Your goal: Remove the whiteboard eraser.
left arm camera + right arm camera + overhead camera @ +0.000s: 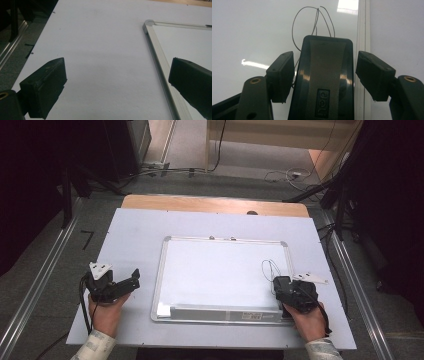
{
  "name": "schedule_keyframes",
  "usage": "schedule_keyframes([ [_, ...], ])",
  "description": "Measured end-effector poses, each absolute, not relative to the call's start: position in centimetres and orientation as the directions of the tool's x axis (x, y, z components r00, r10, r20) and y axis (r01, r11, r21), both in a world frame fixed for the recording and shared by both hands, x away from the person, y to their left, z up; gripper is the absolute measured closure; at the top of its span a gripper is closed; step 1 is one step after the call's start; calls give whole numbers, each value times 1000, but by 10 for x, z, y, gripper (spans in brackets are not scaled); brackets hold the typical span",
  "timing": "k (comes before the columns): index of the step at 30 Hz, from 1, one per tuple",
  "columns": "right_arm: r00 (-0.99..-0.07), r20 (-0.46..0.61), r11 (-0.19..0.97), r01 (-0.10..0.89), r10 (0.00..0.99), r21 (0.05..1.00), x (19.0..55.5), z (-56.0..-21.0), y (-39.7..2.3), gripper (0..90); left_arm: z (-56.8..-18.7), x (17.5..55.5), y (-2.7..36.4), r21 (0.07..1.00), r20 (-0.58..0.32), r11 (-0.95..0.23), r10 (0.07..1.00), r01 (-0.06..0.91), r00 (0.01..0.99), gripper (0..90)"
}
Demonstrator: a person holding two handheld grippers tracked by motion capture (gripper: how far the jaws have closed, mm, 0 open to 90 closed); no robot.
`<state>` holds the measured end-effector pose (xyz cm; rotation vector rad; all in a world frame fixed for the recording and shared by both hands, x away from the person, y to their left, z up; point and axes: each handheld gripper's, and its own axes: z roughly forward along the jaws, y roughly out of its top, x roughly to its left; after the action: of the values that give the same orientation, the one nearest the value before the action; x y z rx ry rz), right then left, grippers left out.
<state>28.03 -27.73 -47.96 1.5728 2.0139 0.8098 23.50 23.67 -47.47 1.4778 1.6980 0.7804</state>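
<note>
- Left gripper (131, 279), matte black, sits at lower left on the smooth grey table sheet (135, 227), jaws wide and empty.
- Glossy aluminium-framed whiteboard (220, 270) fills the centre.
- Right gripper (325, 75), lower right, jaws narrowed around the rounded black plastic eraser (325, 75); left pad touching, right just off.

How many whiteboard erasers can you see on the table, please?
1: the black eraser lies on the whiteboard near its right frame edge, between the right gripper's jaws, beside scribbled pen lines.
</note>
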Motion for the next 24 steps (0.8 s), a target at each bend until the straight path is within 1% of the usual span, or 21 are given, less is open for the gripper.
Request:
schedule_keyframes([
  [2,-229,22,153,715,973,682,282,-482,-279,306,-475,235,237,829,-140,152,988,538,-63,18],
  [4,-211,64,117,741,975,661,284,-483,-281,308,-475,235,238,827,-143,153,988,541,-61,18],
  [7,-204,76,106,748,976,655,284,-485,-280,315,-475,235,239,826,-149,160,987,541,-65,18],
  [13,-208,49,126,746,977,654,284,-488,-278,332,-475,235,239,823,-156,167,986,542,-67,18],
  [18,-195,45,119,748,980,653,283,-488,-276,348,-475,235,240,823,-159,169,985,543,-66,18],
  [24,-205,-1,153,726,979,671,280,-486,-275,360,-475,235,241,821,-169,179,983,542,-70,19],
])
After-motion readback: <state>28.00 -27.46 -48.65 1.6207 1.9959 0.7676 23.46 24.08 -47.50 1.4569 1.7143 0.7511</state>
